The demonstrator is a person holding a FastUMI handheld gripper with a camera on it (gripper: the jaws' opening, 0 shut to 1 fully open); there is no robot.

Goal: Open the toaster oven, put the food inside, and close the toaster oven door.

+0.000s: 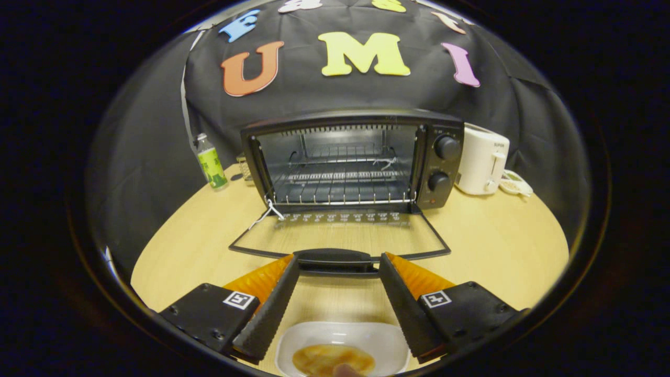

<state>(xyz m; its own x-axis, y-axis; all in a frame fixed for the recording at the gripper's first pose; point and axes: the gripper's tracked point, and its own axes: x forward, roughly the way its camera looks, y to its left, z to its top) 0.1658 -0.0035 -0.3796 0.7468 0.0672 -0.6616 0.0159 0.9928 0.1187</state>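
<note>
Toaster oven (352, 159) door (340, 238) lies flat; gripper (339, 264) spread above dish (343, 343).

Green-labelled bottle (211, 163) left of oven; white toaster (482, 160) right; both on wooden table (502, 235).

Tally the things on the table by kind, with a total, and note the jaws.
Toaster oven, door open: 1
White toaster: 1
Bottle with green label: 1
White dish of food: 1
Total: 4
The gripper hangs over the dish, jaws open on either side of the oven door handle.
</note>
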